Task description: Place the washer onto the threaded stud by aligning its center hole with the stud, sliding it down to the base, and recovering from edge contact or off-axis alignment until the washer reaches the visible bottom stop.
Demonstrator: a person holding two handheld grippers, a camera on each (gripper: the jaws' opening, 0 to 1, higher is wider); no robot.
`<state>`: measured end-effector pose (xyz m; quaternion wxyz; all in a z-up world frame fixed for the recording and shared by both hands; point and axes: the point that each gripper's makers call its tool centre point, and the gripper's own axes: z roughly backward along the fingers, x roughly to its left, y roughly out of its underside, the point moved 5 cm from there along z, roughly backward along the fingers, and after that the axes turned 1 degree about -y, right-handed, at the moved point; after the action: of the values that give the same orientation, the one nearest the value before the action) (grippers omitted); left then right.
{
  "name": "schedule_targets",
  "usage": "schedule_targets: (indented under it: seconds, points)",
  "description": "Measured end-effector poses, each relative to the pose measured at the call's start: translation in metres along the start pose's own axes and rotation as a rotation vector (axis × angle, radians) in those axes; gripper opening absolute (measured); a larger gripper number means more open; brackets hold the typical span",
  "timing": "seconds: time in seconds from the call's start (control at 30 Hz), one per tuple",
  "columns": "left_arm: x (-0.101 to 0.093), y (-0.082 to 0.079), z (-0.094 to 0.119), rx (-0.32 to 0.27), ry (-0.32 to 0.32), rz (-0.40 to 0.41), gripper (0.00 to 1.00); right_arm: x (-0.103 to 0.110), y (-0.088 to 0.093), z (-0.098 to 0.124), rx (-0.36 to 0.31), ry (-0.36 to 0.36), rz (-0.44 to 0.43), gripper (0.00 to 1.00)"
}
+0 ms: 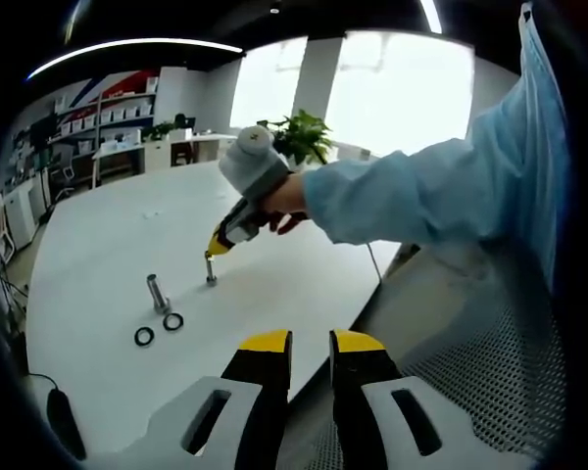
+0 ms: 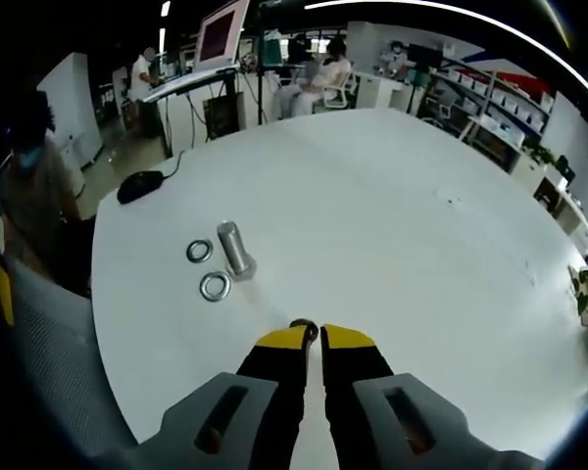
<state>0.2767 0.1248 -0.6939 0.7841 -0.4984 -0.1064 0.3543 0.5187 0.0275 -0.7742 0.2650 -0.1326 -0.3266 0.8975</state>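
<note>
In the left gripper view my right gripper (image 1: pixel 217 249), held by a hand in a blue sleeve, points down at a thin threaded stud (image 1: pixel 211 274) standing on the white table (image 1: pixel 108 245). Its tip is right above the stud's top. In the right gripper view the right gripper (image 2: pixel 312 335) has its jaws nearly together on a small round washer (image 2: pixel 304 326) peeking out at the tips; the stud under it is hidden. My left gripper (image 1: pixel 311 343) hovers near the table's edge, jaws slightly apart with nothing between them.
A thicker upright bolt (image 2: pixel 235 250) stands with two loose washers (image 2: pixel 199 252) (image 2: pixel 215 287) beside it; the same bolt (image 1: pixel 157 292) lies left of the stud. A black mouse (image 2: pixel 140 184) lies near the table edge. People sit at desks behind.
</note>
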Motion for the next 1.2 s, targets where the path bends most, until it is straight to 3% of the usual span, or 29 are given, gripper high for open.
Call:
schedule_targets:
  seconds: [0.23,0.47,0.97,1.2]
  points:
    - [0.0,0.0,0.0,0.001,-0.002,0.002,0.13,-0.004,-0.007,0.001,-0.031,0.004,-0.016,0.07]
    - [0.001,0.0,0.0,-0.001,-0.008,0.005,0.13,-0.004,0.001,0.002,-0.016,0.007,-0.017,0.07]
    - [0.002,0.001,0.0,0.009,-0.016,0.012,0.13,-0.054,0.059,0.034,0.013,0.133,-0.175,0.07]
    - [0.015,-0.004,0.007,-0.062,-0.117,0.062,0.13,-0.054,0.079,0.034,0.042,0.13,-0.19,0.07]
